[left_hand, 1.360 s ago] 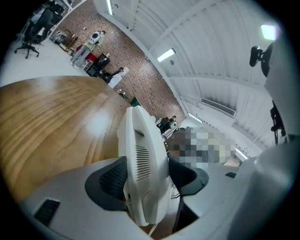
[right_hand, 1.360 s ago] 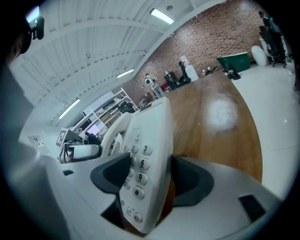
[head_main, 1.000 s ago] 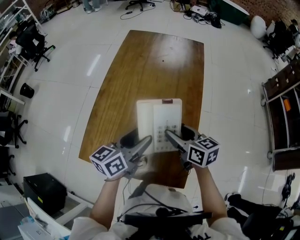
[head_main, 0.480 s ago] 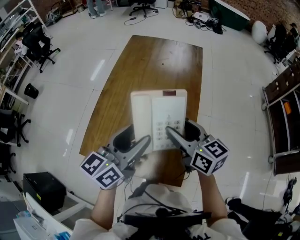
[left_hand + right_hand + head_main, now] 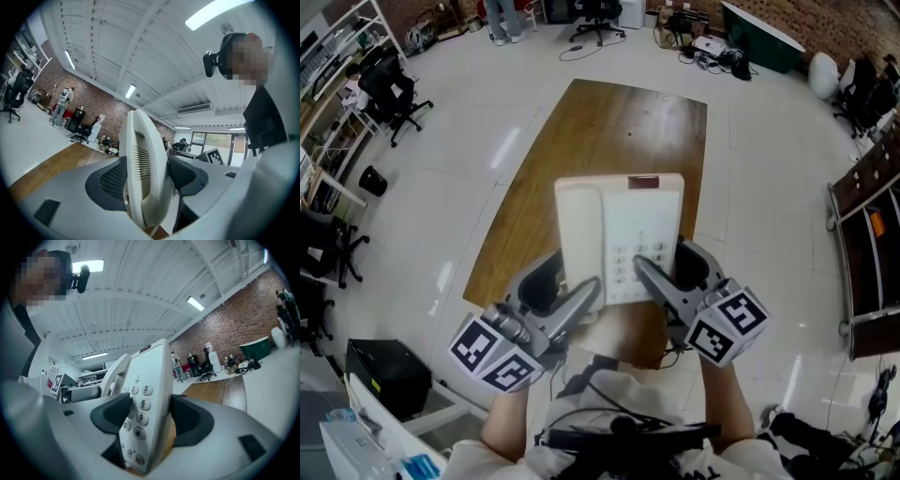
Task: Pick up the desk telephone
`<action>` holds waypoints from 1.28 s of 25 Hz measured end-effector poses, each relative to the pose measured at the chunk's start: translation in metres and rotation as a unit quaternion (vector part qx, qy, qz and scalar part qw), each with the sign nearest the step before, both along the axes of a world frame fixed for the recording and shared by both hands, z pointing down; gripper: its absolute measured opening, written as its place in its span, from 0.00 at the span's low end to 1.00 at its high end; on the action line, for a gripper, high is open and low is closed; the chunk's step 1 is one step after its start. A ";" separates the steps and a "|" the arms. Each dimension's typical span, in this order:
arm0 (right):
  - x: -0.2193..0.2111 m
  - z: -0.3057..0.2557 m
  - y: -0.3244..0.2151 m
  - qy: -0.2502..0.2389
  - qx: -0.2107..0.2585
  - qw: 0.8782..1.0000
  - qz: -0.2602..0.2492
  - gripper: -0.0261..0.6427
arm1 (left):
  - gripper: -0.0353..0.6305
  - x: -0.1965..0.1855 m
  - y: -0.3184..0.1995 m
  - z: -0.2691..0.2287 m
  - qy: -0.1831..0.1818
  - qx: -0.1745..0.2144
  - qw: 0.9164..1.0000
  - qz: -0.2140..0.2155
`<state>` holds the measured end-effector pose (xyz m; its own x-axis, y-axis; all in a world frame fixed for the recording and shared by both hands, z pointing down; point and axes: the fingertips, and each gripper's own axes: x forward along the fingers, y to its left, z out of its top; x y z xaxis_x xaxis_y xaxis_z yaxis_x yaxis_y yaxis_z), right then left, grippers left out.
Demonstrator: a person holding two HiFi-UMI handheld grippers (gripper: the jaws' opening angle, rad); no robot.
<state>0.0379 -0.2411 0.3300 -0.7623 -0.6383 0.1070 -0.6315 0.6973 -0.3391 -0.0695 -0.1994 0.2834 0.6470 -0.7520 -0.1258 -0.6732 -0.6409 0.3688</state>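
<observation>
Gripping from both sides, we hold the phone (image 5: 619, 239) in the air above the table (image 5: 609, 131), left gripper (image 5: 581, 295) clamped on its handset (image 5: 579, 234) edge and right gripper (image 5: 649, 277) clamped on its keypad (image 5: 637, 261) edge, so neither side can sag.

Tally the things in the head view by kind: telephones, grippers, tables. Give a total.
desk telephone: 1
grippers: 2, the left gripper and the right gripper, both with jaws clamped on the telephone
wooden table: 1
Total: 4
</observation>
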 end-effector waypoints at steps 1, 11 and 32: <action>0.000 -0.004 0.004 -0.002 0.005 1.000 -0.001 0.47 | 0.46 0.000 0.005 -0.004 -0.002 0.007 1.000 -0.001; -0.002 -0.035 0.042 -0.006 0.046 0.999 -0.007 0.47 | 0.46 -0.003 0.049 -0.028 0.006 0.043 0.999 -0.013; 0.004 -0.050 0.101 0.006 0.074 0.997 0.000 0.47 | 0.46 0.002 0.108 -0.037 0.027 0.056 0.998 -0.012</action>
